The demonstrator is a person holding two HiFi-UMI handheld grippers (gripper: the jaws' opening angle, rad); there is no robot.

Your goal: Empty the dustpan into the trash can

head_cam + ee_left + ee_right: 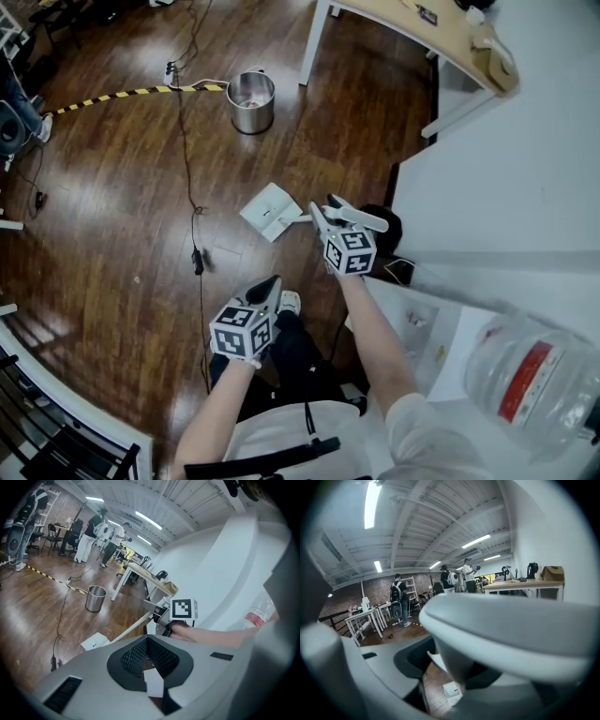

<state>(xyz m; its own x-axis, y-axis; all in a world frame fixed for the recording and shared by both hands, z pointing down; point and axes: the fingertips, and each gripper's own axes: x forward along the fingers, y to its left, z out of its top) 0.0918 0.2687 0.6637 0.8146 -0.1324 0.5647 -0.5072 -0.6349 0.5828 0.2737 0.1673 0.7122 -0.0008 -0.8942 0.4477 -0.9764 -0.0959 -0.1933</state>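
Observation:
A white dustpan (270, 212) lies on the wooden floor, and its long white handle (300, 218) runs right into my right gripper (325, 214). That gripper's jaws stand on either side of the handle's end and grip it. In the left gripper view the handle (129, 631) slants up from the dustpan (95, 641) to the right gripper (157, 615). The right gripper view shows the dustpan (453, 693) below the jaws. A steel trash can (251, 101) stands further off on the floor. My left gripper (273, 283) hangs lower left of the right one, shut and holding nothing.
A black cable (190, 178) runs across the floor left of the dustpan, and yellow-black tape (122, 94) leads to the can. A white-legged table (315, 42) stands beyond. A white counter (497, 187) and a water jug (530, 375) fill the right. People (89, 538) stand far off.

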